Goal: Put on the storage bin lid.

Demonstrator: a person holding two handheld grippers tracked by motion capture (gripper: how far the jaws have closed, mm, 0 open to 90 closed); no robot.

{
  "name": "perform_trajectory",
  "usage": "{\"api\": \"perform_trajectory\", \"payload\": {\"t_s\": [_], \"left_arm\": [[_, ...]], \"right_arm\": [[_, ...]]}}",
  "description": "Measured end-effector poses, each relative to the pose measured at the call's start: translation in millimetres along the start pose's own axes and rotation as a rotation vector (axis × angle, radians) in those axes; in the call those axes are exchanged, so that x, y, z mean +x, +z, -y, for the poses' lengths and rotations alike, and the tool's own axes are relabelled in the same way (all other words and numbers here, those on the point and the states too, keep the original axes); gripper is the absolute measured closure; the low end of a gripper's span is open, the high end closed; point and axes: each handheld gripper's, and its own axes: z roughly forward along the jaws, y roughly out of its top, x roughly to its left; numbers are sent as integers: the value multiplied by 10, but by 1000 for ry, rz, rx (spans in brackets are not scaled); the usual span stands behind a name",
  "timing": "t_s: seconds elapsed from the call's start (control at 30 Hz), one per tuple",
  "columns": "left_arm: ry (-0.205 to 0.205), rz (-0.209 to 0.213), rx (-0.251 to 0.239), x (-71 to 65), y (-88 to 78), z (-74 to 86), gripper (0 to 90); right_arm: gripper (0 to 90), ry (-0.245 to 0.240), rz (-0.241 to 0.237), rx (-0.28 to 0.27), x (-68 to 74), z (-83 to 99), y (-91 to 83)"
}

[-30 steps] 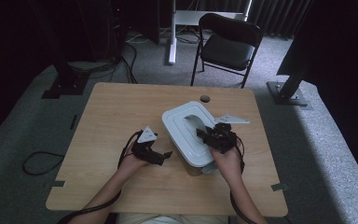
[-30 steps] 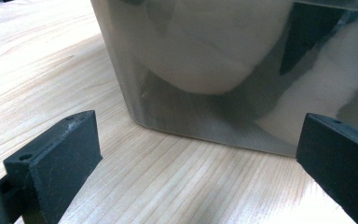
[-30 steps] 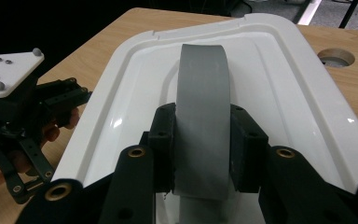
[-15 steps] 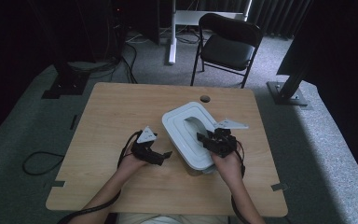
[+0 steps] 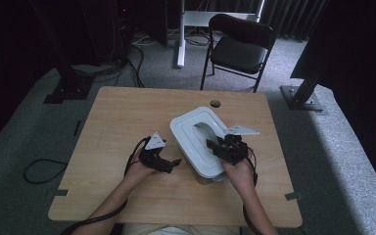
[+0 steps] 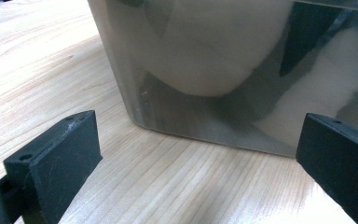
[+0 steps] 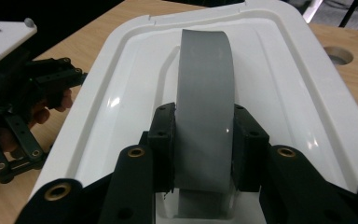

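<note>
— Clamping the grey handle (image 7: 205, 126) is what my right hand-held gripper (image 7: 204, 140) does: its two black pads press on either side of that arched strip, so the jaws stand narrow and closed on it.

— And where does that handle sit?

— It rises from the sunken middle of the white lid (image 7: 279, 93), running away from me along the lid's length. In the high view my right hand-held gripper (image 5: 227, 147) is over the near right part of the lid (image 5: 191, 139), with my right hand (image 5: 240, 171) behind it.

— What about your other side?

— My left hand-held gripper (image 6: 196, 154) is low, its jaws wide apart with bare wood between them. They hold nothing. Just ahead of them stands the translucent container (image 6: 214, 74), its rounded lower corner resting on the surface (image 6: 42, 70). Whether either jaw touches the wall I cannot tell.

— Can you see inside the container?

— Only pale and dark blurred shapes through the wall; I cannot tell what they are.

— Where is the whole thing on the surface?

— In the high view the container with its lid lies right of the middle of the surface (image 5: 122, 117), turned at a slant. My left hand-held gripper (image 5: 169, 164) is just beside its left wall, and a round hole (image 5: 215, 104) in the wood lies just beyond its far end. Behind the surface, on the grey carpet, stands a black chair (image 5: 237, 46).
</note>
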Motion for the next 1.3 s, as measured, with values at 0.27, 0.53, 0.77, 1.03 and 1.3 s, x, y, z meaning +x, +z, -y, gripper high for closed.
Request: {"api": "perform_trajectory", "payload": {"t_s": [0.27,0.53,0.77,1.03,1.3], "left_arm": [[-1,-6,-5,0,-6,-15,4],[0,-13,-5,19,-29,-17,4],[-7,-5,-2,6,-11,5,4],[-7,-7,-4,21,-12,-10,5],[-9,-13,-10,31,-34,-16,4]], "right_arm": [[659,16,15,14,-15,-52,39],[658,6,18,26,-18,-55,55],[654,-6,14,27,-26,-45,60],[578,-6,27,25,1,-80,37],[411,1,-11,35,15,-121,-9]]}}
